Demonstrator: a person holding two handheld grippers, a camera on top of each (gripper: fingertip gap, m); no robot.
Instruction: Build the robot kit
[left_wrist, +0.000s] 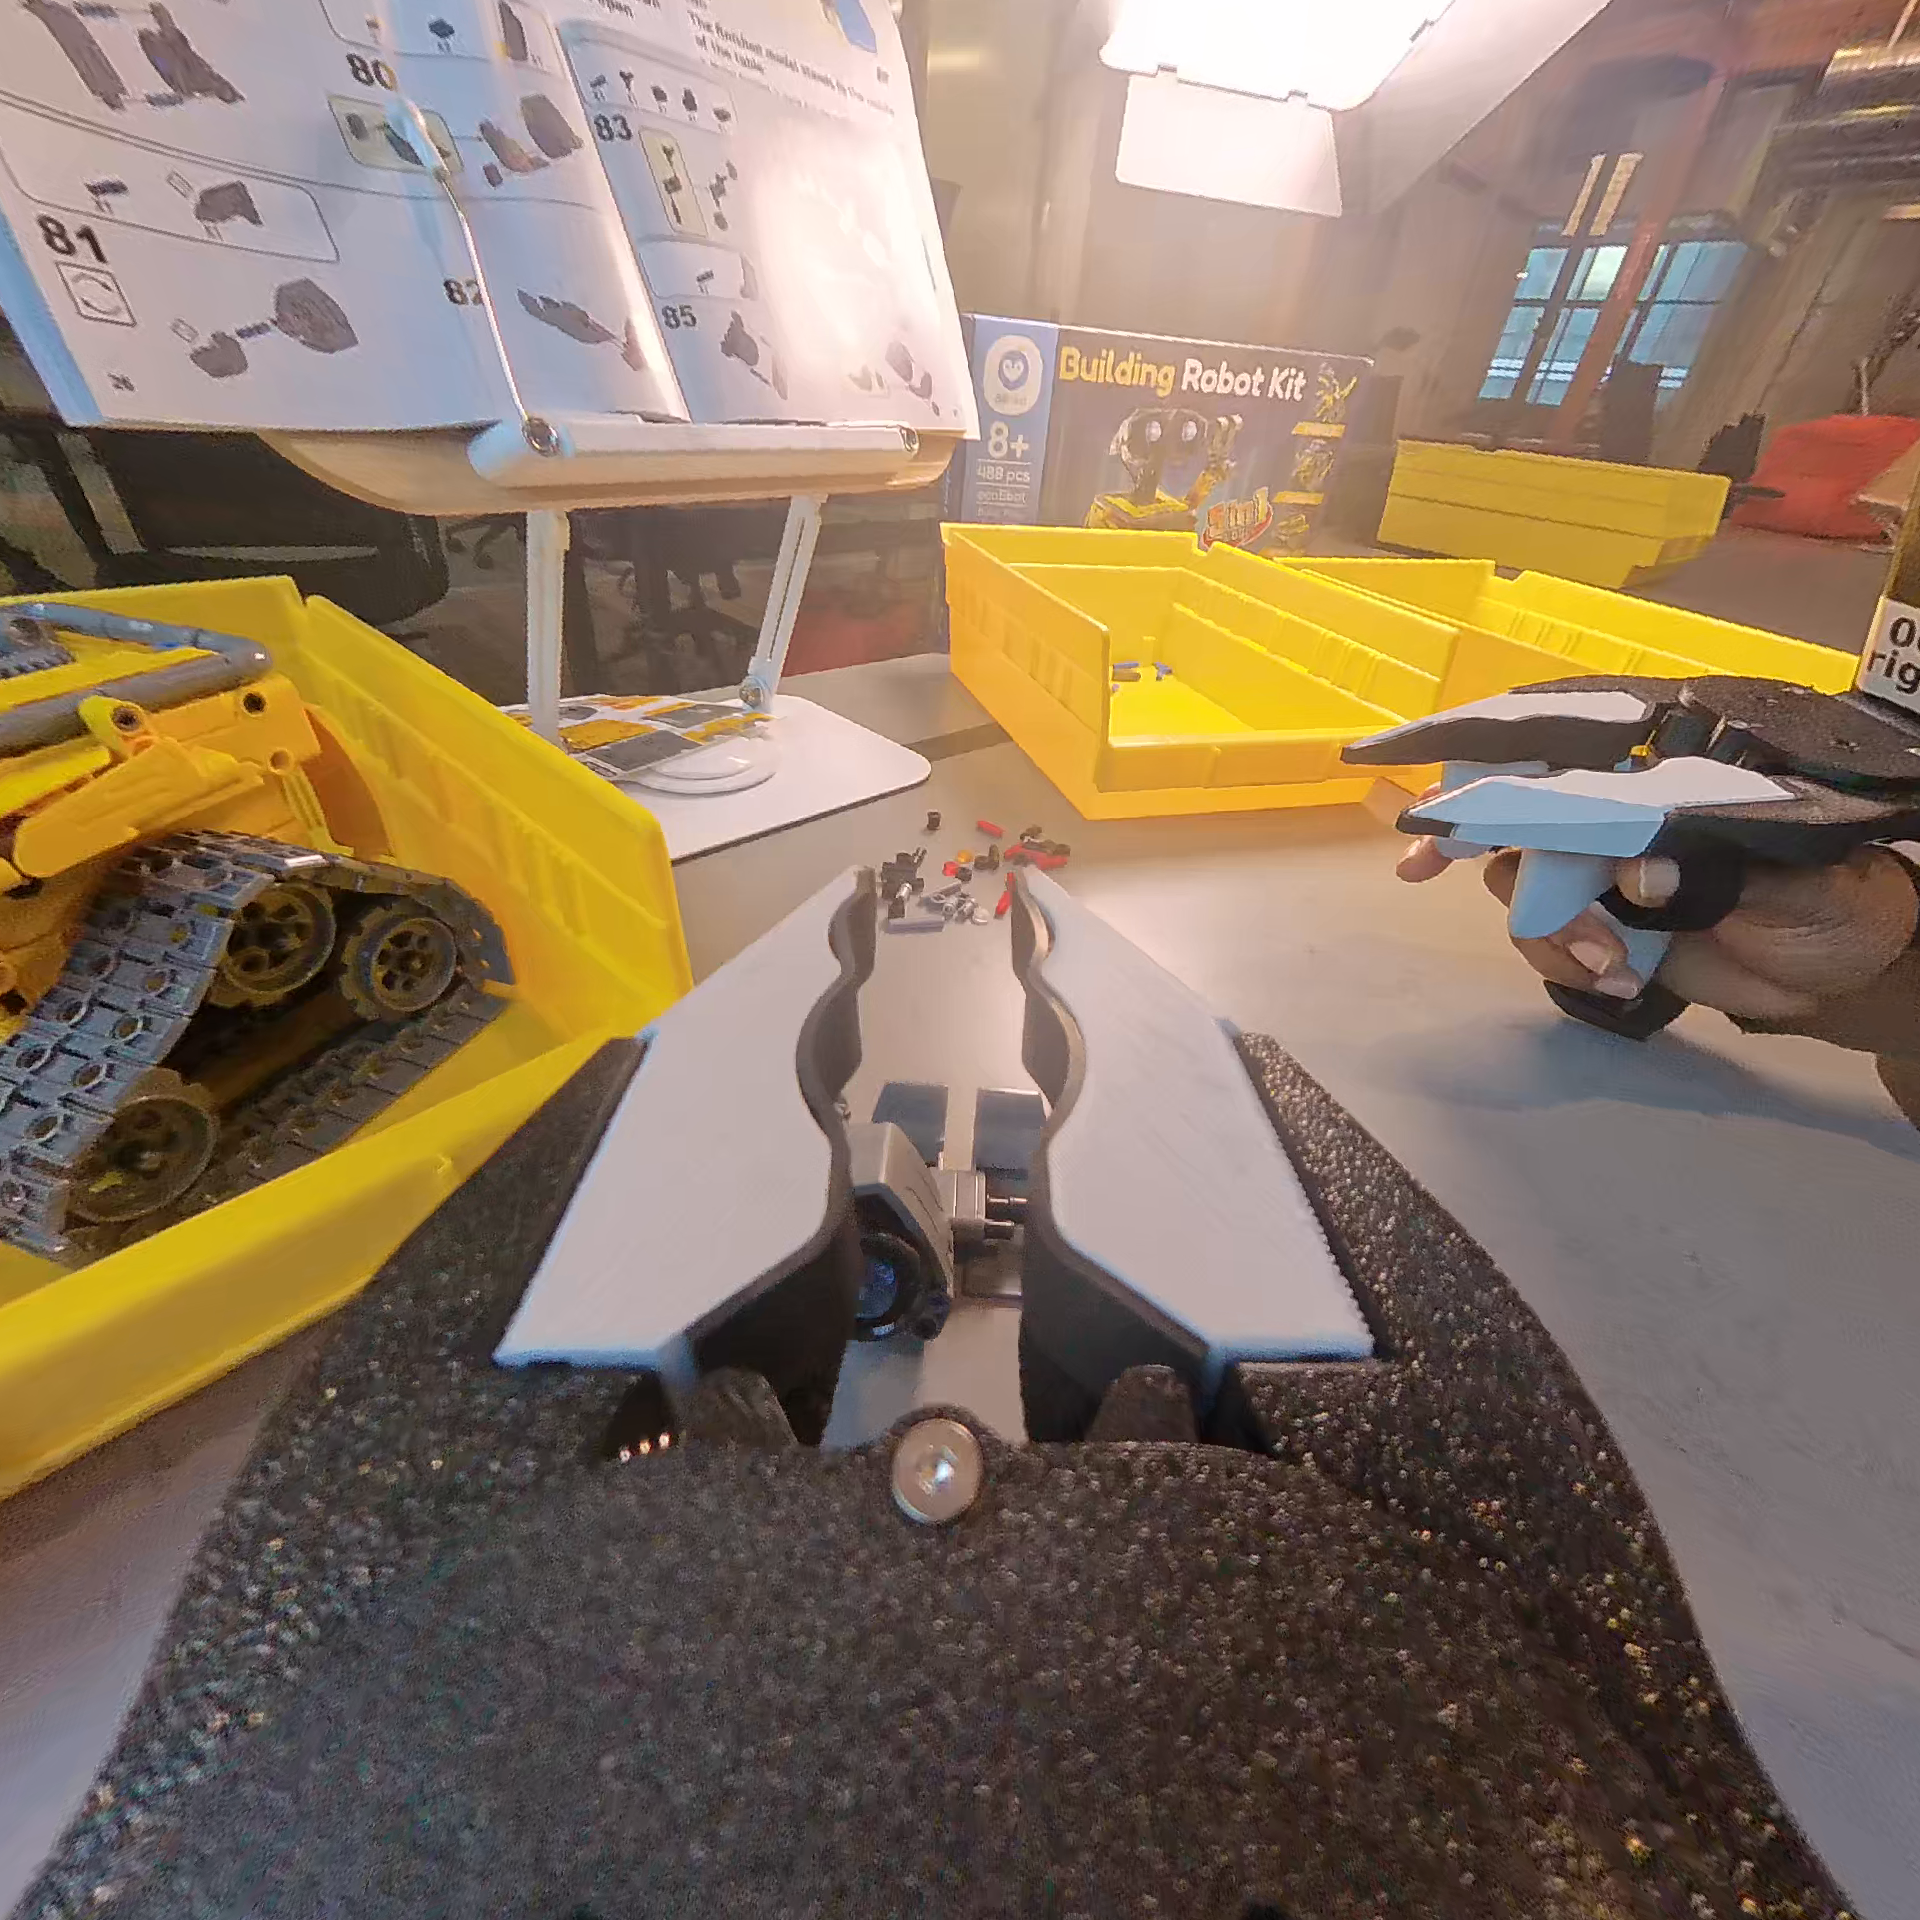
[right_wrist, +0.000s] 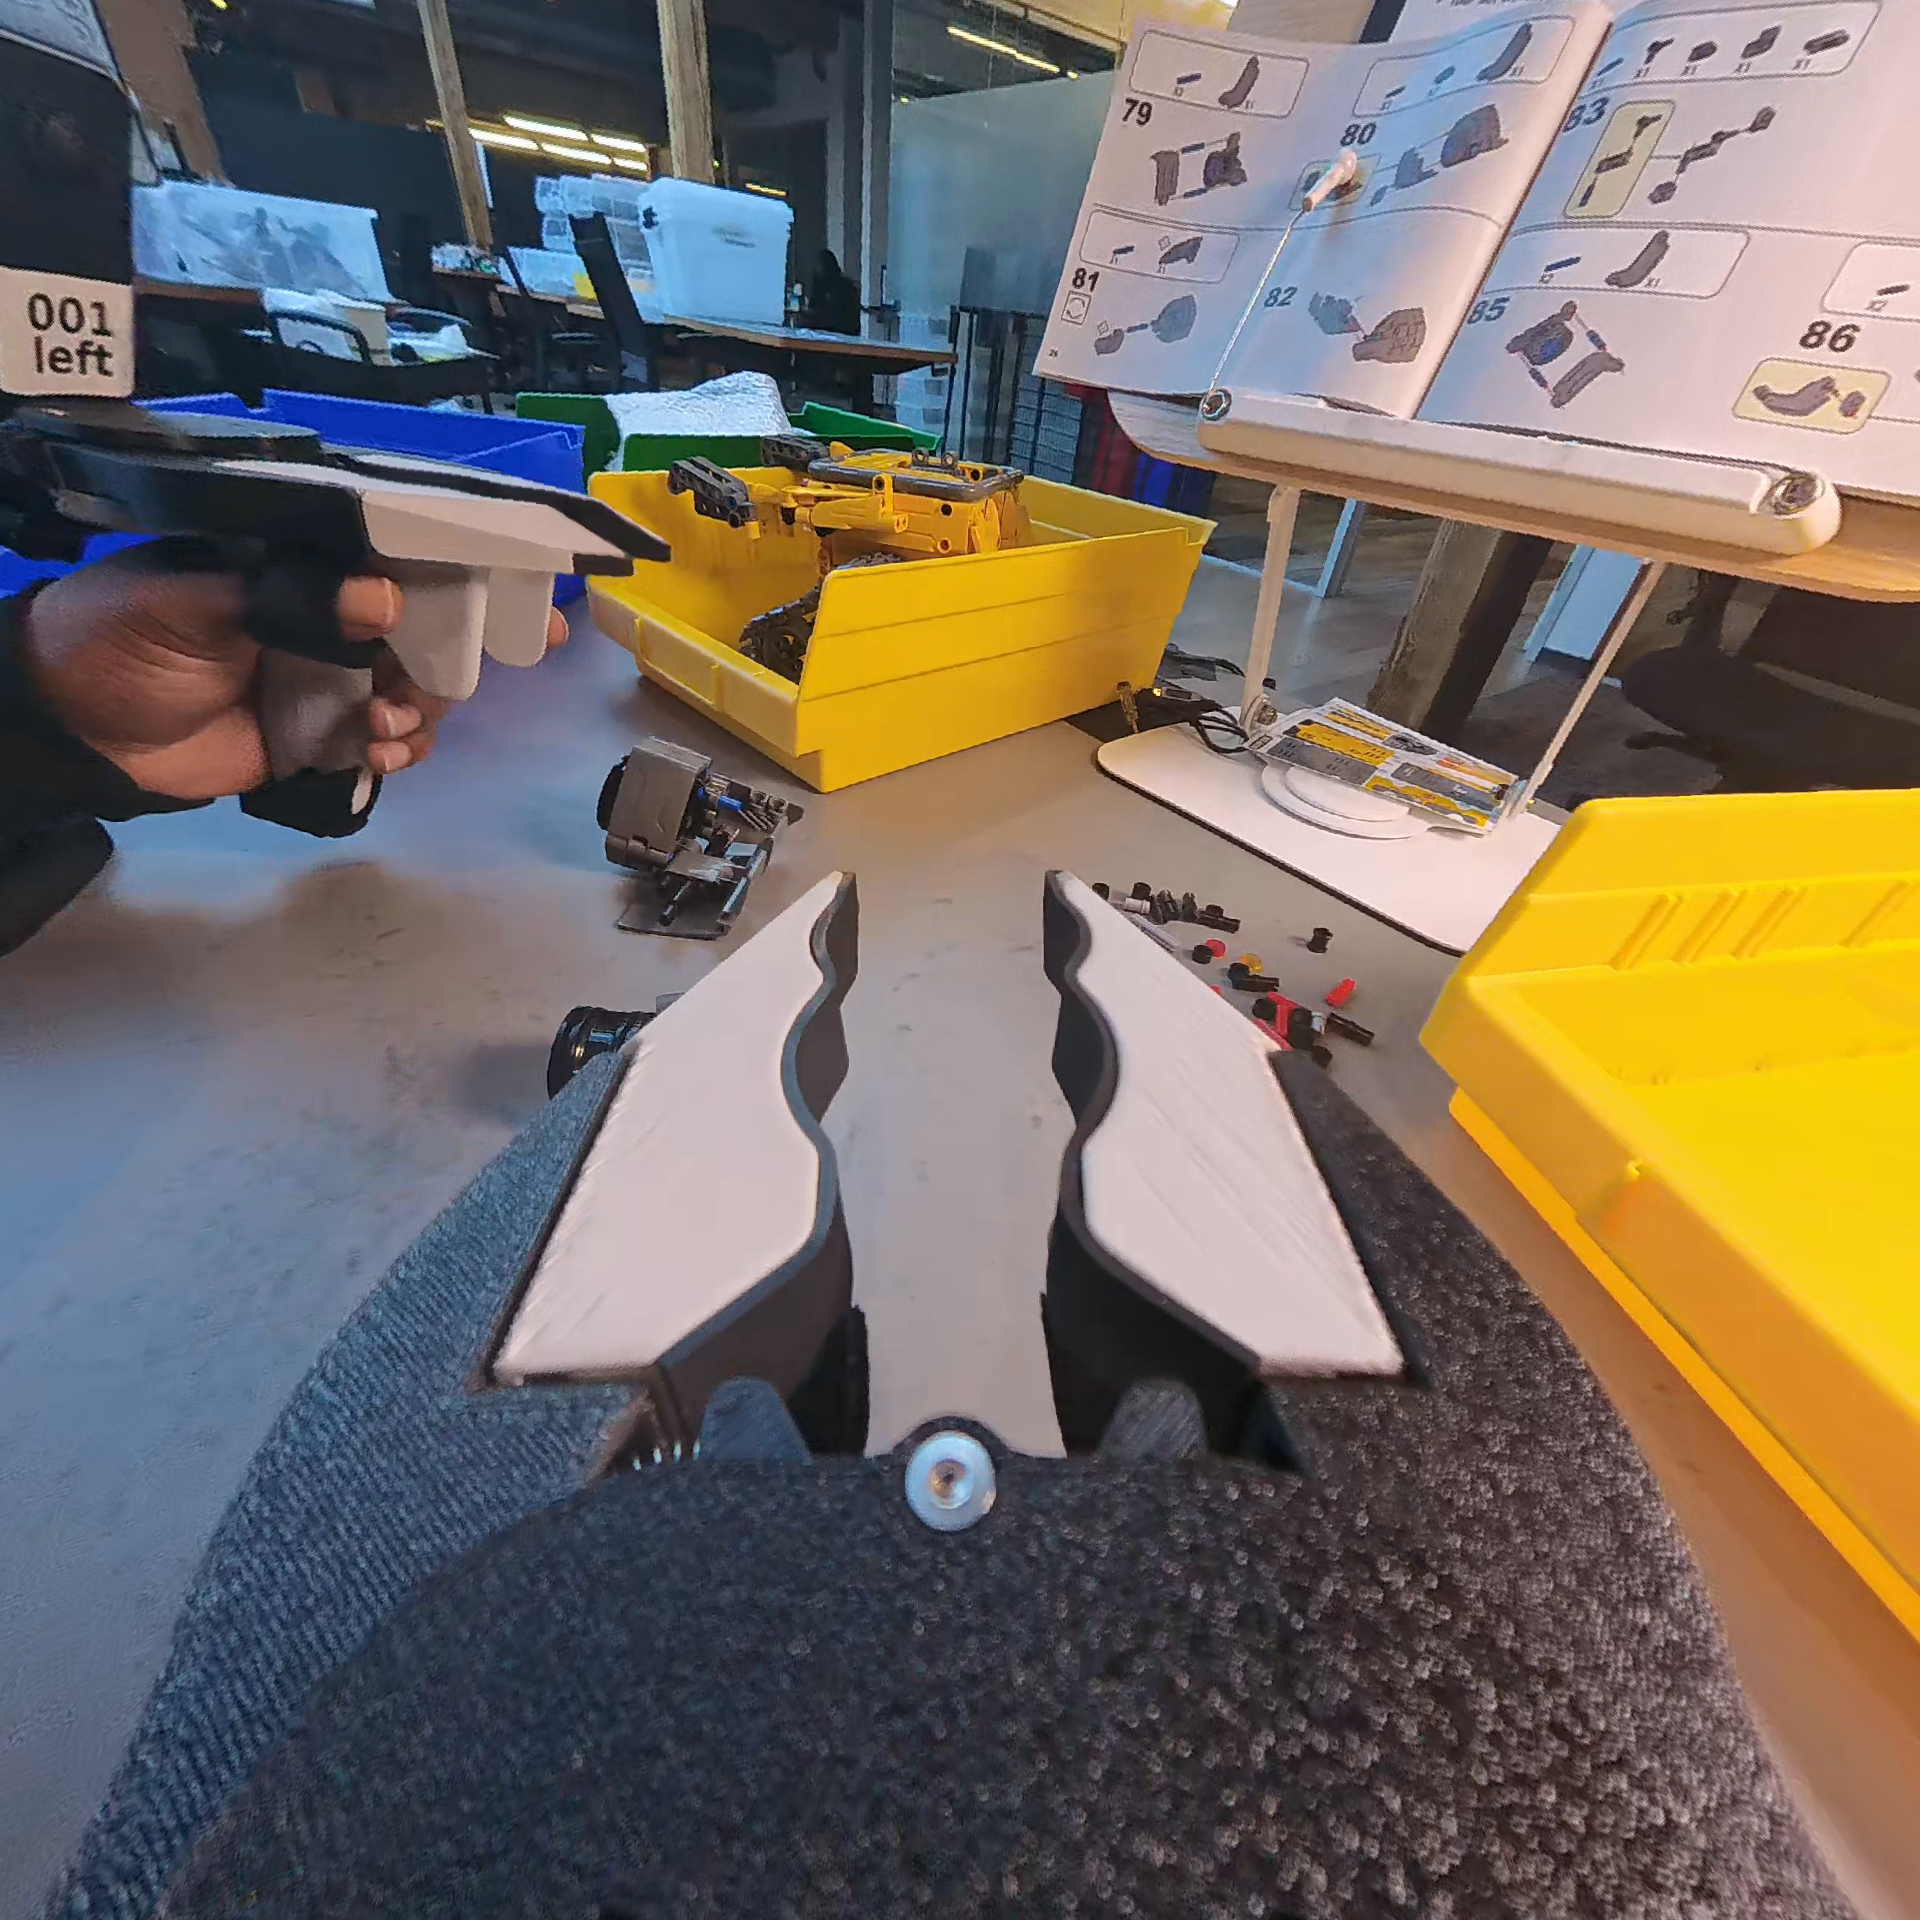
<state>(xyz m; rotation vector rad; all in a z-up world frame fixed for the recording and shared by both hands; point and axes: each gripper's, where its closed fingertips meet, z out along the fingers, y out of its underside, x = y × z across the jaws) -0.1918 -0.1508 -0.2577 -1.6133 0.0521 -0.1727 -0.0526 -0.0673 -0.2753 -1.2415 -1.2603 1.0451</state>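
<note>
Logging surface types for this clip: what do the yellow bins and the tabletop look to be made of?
Yellow bin: apparently moulded plastic, semi-gloss, with ribbed walls and uniform colour. Tabletop: smooth grey surface with a dull sheen and soft reflections, possibly laminate or coated metal; the views leave it open.

bare table (right_wrist: 312, 1143) left; yellow bin (right_wrist: 1714, 1091) right.

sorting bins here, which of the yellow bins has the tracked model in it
The yellow bin standing left of the booklet stand holds the yellow tracked model. The divided yellow bin on the other side holds only a few small pieces.
</note>
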